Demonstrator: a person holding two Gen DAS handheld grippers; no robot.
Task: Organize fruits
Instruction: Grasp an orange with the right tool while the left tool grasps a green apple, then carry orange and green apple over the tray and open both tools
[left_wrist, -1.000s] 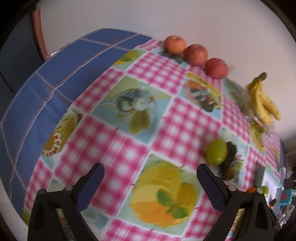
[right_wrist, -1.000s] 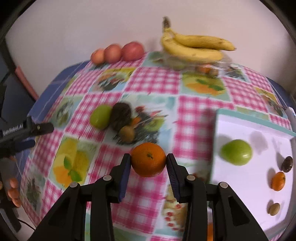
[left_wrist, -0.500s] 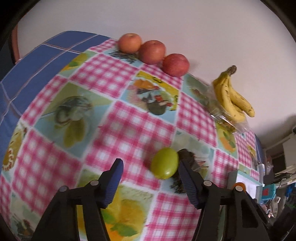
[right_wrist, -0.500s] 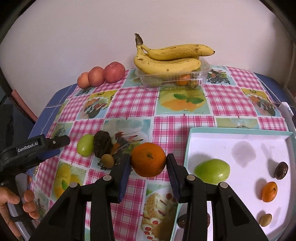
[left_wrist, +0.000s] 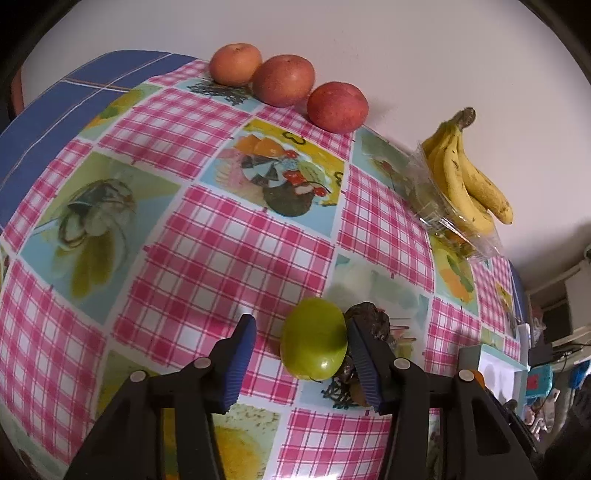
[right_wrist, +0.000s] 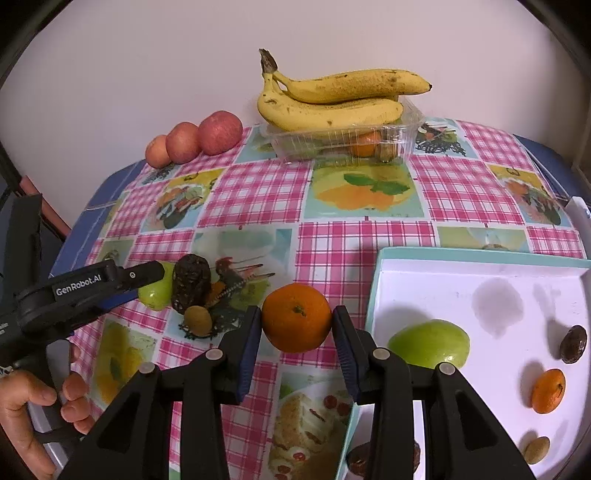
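Note:
A green fruit lies on the checked tablecloth, between the fingers of my left gripper. That gripper is open: its right pad touches the fruit and its left pad stands a little off it. A dark wrinkled fruit sits just behind. My right gripper is shut on an orange, held above the cloth just left of the white tray. In the right wrist view the left gripper reaches over the same green fruit, beside the dark fruit and a small brown fruit.
The tray holds a green apple, a small orange, a dark fruit and a tan one. Bananas lie on a clear plastic box at the wall, with three red apples to their left. A hand holds the left gripper.
My left gripper has moved forward and narrowed around the green fruit. My right gripper, still holding the orange, has drawn back and right, closer to the tray.

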